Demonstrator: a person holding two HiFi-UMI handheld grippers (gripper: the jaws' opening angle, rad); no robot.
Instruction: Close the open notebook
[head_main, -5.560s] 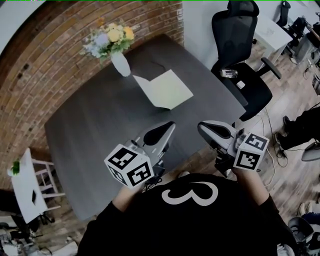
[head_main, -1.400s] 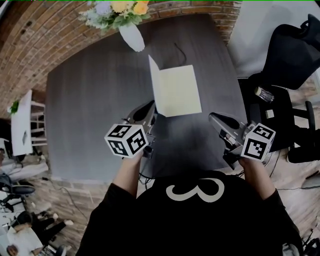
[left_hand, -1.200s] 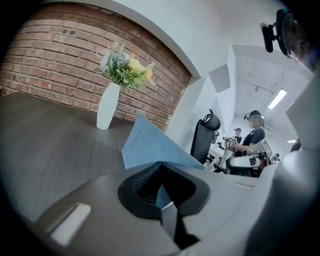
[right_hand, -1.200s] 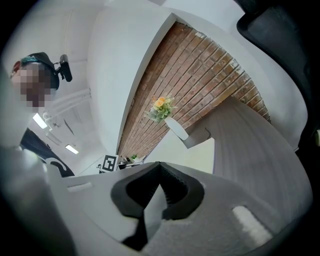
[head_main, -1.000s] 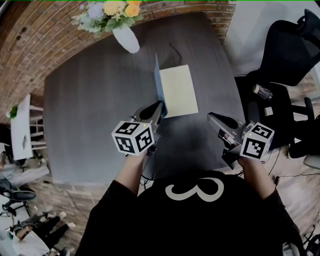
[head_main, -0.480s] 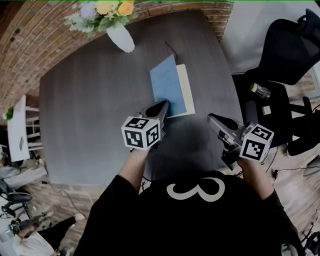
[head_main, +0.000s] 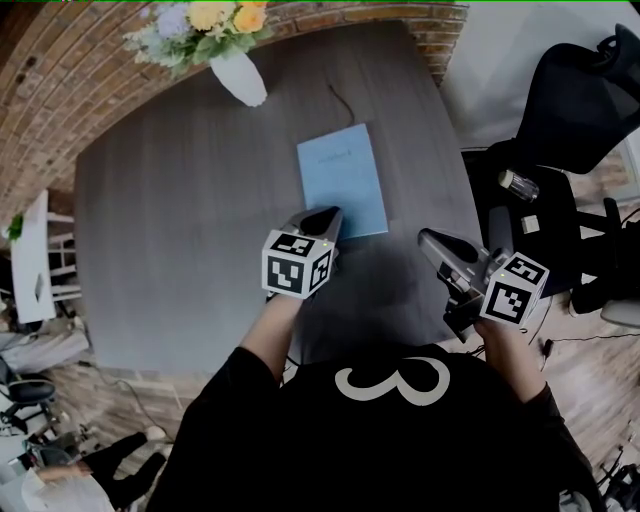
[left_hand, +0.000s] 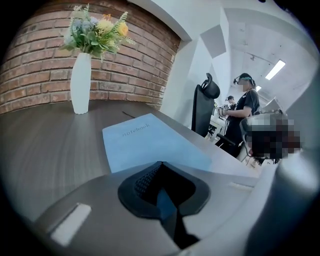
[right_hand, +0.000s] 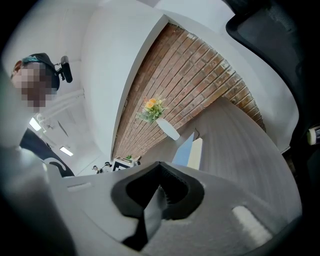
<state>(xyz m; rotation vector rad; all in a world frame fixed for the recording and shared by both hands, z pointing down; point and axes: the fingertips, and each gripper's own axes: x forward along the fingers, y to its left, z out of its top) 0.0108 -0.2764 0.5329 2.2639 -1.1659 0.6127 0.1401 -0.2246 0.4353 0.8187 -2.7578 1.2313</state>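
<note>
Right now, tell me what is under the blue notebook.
The notebook lies flat on the dark table, which shows all around it. The patch directly beneath is covered by the notebook itself, so anything there cannot be seen.

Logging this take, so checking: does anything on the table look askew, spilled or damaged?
Nothing stands out. The blue notebook lies closed and flat on the table, and the white vase stands upright near the far edge.
</note>
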